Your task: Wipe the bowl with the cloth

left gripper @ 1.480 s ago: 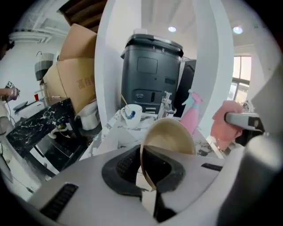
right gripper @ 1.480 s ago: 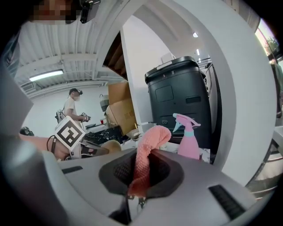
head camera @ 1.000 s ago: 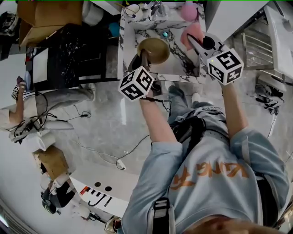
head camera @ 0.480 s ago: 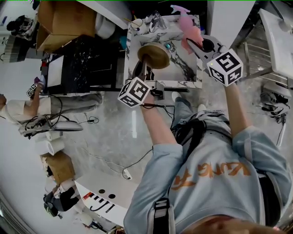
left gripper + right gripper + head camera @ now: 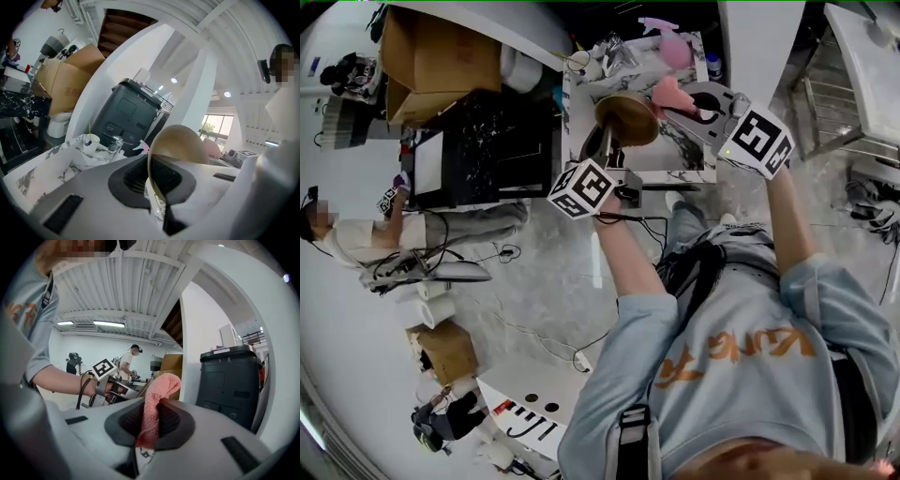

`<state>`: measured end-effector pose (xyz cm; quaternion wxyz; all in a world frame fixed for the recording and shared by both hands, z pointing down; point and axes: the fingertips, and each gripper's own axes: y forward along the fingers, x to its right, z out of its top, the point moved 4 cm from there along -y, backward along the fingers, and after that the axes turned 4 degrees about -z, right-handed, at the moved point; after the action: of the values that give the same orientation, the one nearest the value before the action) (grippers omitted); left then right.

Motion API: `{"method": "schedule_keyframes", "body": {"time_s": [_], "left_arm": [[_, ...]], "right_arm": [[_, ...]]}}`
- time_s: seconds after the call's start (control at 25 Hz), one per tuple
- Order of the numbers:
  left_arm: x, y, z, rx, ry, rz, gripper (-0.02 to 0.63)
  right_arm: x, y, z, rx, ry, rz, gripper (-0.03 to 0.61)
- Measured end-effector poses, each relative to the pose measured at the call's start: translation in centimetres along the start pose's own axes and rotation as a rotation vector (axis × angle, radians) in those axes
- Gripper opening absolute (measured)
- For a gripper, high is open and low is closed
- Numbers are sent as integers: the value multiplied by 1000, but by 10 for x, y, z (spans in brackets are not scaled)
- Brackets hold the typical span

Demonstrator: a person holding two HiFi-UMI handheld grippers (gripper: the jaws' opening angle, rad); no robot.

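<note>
Two grippers are up in front of the person, whose grey sleeves reach forward from the bottom of the head view. Left gripper is clenched on the rim of a tan bowl; the left gripper view shows the jaws pinching the bowl's thin wall between the dark pads, bowl tipped on edge with its outside facing the camera. Right gripper is clamped on a pink cloth; the right gripper view shows the jaws closed on a bunched fold of the cloth, which sticks up past the pads. In the head view the cloth sits just beside the bowl's right edge; whether they touch cannot be told. Both are held up over a white marble-patterned sink. On the sink's far edge stand a pink spray bottle and, seen from the left gripper, a white cup near a faucet. Behind that stands a black bin-shaped unit. Off to the left are cardboard boxes, and farther left another person stands on the pale floor.
</note>
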<state>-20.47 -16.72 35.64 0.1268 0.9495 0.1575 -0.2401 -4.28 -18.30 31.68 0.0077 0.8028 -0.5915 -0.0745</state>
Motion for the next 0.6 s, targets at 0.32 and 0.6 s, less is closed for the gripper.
{"method": "schedule_keyframes", "body": {"time_s": [0.32, 0.6], "left_arm": [[15, 16, -9, -80, 15, -102, 29], [25, 14, -22, -150, 2, -230, 31]], "right_arm": [[-15, -13, 12, 35, -73, 151, 40], [-28, -17, 22, 107, -98, 265, 41]]}}
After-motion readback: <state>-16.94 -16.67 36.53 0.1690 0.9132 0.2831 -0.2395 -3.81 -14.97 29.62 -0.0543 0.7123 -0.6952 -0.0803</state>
